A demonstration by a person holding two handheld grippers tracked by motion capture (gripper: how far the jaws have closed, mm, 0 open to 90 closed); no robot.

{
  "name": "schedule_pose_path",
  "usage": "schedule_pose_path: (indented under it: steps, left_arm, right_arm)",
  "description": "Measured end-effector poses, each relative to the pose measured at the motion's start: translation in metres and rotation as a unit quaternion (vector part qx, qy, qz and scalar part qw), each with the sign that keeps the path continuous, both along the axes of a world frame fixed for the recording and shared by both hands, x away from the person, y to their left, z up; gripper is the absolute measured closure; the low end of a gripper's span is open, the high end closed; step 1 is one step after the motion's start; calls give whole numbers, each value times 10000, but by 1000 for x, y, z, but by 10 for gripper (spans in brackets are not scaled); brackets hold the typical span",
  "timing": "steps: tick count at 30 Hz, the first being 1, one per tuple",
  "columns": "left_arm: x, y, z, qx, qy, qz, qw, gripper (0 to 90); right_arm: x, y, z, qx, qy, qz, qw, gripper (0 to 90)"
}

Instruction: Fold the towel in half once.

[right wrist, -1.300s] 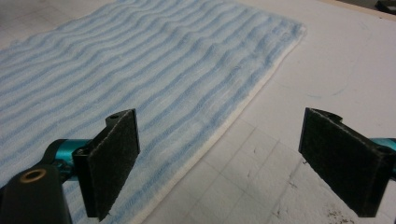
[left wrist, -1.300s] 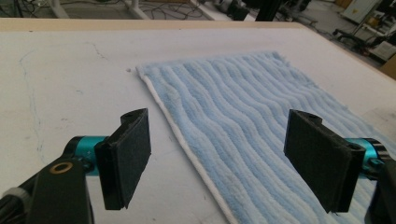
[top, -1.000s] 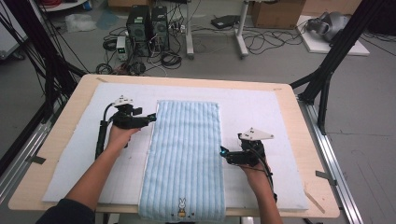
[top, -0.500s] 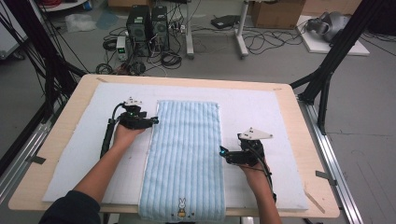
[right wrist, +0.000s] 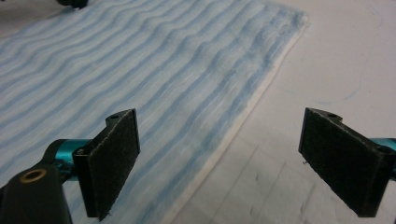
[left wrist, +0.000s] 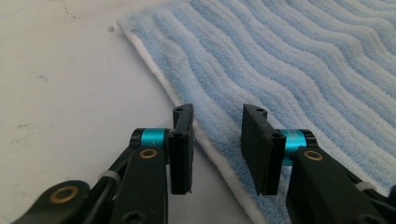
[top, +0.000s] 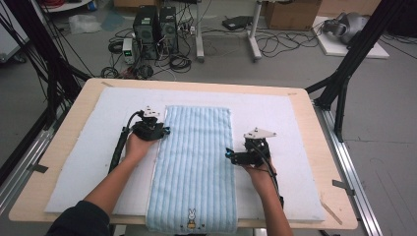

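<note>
High view: one blue striped towel (top: 194, 167), laid flat lengthwise down the middle of a white mat (top: 295, 128) on a wooden table (top: 339, 196), its rabbit-marked end hanging at the near edge. Left gripper (top: 164, 131), at the towel's left edge near the far end; jaws have just been closing, now set narrow astride the white hem, a gap visible either side, nothing clamped. Right gripper (top: 227, 154), at the towel's right edge, about midway along; jaws spread wide over the hem, released, holding nothing. Forearms enter from the near side.
</note>
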State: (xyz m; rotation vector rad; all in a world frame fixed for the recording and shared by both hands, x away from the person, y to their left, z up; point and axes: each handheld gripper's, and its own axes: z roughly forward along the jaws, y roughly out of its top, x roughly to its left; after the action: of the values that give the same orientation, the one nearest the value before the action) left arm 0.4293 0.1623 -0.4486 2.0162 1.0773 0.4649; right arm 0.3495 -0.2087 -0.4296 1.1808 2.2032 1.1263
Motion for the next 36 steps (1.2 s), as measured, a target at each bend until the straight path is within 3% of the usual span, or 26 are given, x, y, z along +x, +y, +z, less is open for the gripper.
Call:
schedule_pose_path:
  steps: [6, 8, 11, 13, 16, 18, 22, 25, 27, 29, 32, 36]
  left_arm:
    - [2, 4, -1, -269, 148, 38, 9995, 822]
    - [2, 4, -1, -323, 176, 37, 9993, 845]
    - [2, 5, -1, -354, 199, 15, 9992, 859]
    - [2, 5, -1, -389, 222, -3, 9990, 863]
    - [3, 9, -2, -610, 336, 11, 9976, 866]
    - [4, 11, -3, -748, 420, 34, 9963, 867]
    - [4, 12, -3, -820, 452, 19, 9956, 871]
    - [5, 16, 2, -1052, 295, 152, 9939, 874]
    - [6, 17, 6, -1272, 141, 193, 9916, 875]
    - [8, 14, 11, -1265, 86, 200, 9917, 875]
    - [8, 18, 13, -1593, 66, 296, 9868, 875]
    - [4, 22, 15, -1460, 166, 77, 9891, 874]
  right_arm:
    - [36, 13, 1, -188, 254, -180, 9993, 152]
    - [48, 14, 0, -256, 413, -341, 9982, 271]
    - [60, 15, -1, -288, 338, -547, 9975, 436]
    - [67, 17, -4, -212, 453, -594, 9970, 478]
    - [75, 23, -12, -265, 769, -552, 9952, 514]
    - [75, 26, -12, -382, 741, -635, 9945, 563]
    - [73, 32, -9, -479, 739, -445, 9951, 841]
    - [74, 33, -8, -512, 739, -478, 9948, 860]
    - [76, 29, -7, -523, 602, -633, 9948, 864]
    - [78, 26, -6, -393, 434, -691, 9959, 865]
    - [79, 23, -3, -166, 358, -726, 9966, 864]
    - [72, 21, 1, -35, 353, -589, 9976, 862]
